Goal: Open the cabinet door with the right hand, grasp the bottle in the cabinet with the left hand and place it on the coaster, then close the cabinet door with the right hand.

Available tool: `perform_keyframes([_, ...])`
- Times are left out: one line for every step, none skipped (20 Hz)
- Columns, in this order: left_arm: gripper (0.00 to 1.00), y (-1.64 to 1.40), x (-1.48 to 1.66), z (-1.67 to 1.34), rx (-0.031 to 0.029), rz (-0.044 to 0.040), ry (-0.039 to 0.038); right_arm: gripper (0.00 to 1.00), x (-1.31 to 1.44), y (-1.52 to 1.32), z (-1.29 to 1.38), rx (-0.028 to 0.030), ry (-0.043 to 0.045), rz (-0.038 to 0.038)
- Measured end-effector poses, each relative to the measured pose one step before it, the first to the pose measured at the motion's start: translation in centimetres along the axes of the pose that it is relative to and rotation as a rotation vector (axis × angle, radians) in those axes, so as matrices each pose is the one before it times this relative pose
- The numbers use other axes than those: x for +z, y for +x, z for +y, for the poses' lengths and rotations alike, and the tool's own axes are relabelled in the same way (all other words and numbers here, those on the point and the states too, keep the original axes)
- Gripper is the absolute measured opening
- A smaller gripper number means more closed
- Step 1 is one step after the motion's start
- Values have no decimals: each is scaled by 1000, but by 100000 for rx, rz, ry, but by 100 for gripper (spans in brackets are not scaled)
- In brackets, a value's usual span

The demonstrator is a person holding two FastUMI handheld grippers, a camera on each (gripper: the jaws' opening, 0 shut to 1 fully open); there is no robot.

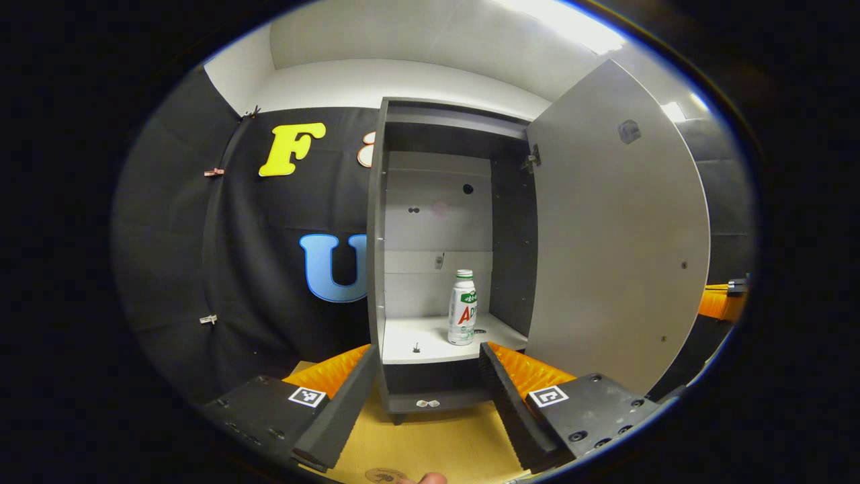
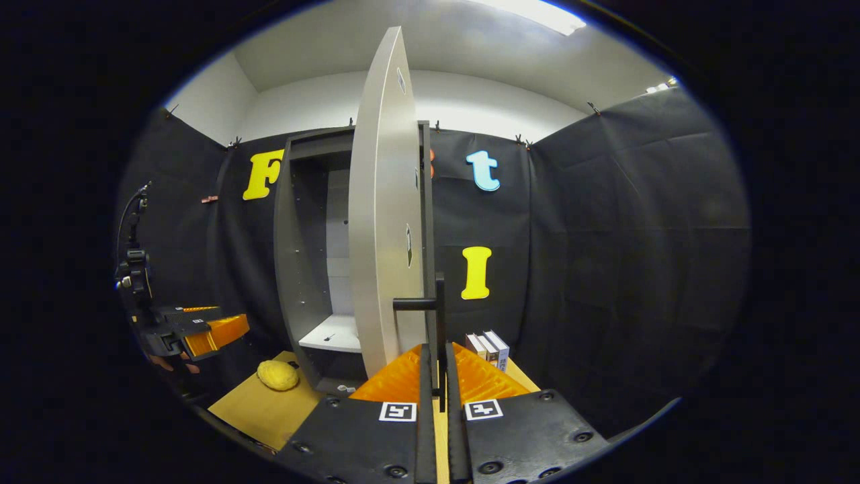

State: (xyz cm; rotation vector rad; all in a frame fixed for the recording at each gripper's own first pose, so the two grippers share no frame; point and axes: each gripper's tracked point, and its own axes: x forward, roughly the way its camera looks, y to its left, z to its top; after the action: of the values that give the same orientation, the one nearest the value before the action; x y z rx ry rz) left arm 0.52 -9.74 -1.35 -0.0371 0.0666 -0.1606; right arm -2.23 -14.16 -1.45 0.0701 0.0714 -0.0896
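The dark cabinet point(image 1: 377, 222) stands open, its grey door point(image 1: 618, 235) swung out to the right. A white bottle point(image 1: 462, 307) with a green-and-red label stands upright on the lower shelf, right of centre. My left gripper point(image 1: 426, 355) is open in front of the shelf, short of the bottle, nothing between its fingers. A round brown coaster point(image 1: 385, 474) lies on the table just below it. In the right gripper view the door point(image 2: 383, 222) is edge-on, and my right gripper point(image 2: 438, 359) is shut on its black handle point(image 2: 440, 316). The left gripper point(image 2: 201, 331) appears at far left there.
The wooden table point(image 2: 269, 410) carries a yellow lumpy object point(image 2: 277, 374) by the cabinet's foot and small boxes point(image 2: 489, 346) right of the door. A fingertip point(image 1: 430, 478) shows beside the coaster. Part of the right gripper point(image 1: 722, 302) peeks past the door's edge.
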Motion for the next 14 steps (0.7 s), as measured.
perform_keyframes([94,101,262,-178,-289,-580,-161,11,73,-74,-321,-722,-176,-333])
perform_keyframes([94,226,88,-197,-396,-311,22,11,145,-138,-347,-1017,-176,-387])
perform_keyframes([94,278,84,-203,-194,37,289,11,72,-220,-350,-1083,-162,-288])
perform_keyframes([91,301,-66,-124,-210,130,315,11,72,-192,-351,-948,-178,-193])
perform_keyframes([91,319,36,-116,-351,101,124,11,46,-15,-511,-912,-158,-299])
perform_keyframes([94,441,-92,-291,-445,118,118,11,89,-64,-517,-1122,17,-330])
perform_keyframes([94,426,24,-204,-232,-28,106,11,118,-16,-699,-1381,80,-483])
perform_keyframes([94,453,91,-215,-349,-101,125,11,109,-47,-662,-1331,-7,-105])
perform_keyframes([94,548,41,-267,-497,-30,109,11,64,-155,-298,230,722,281])
perform_keyframes([94,567,-30,-390,-437,-127,115,11,47,-273,255,1508,1462,255])
perform_keyframes([94,699,90,-506,-875,-123,184,11,153,-336,94,644,807,253])
perform_keyframes([94,804,60,-458,-716,-215,327,12,248,-156,0,613,-236,-283])
perform_keyframes([94,692,169,-455,-683,-527,291,11,239,-209,104,849,-716,-418])
perform_keyframes([94,833,-26,-456,-815,-288,205,11,345,-151,246,820,-700,-450])
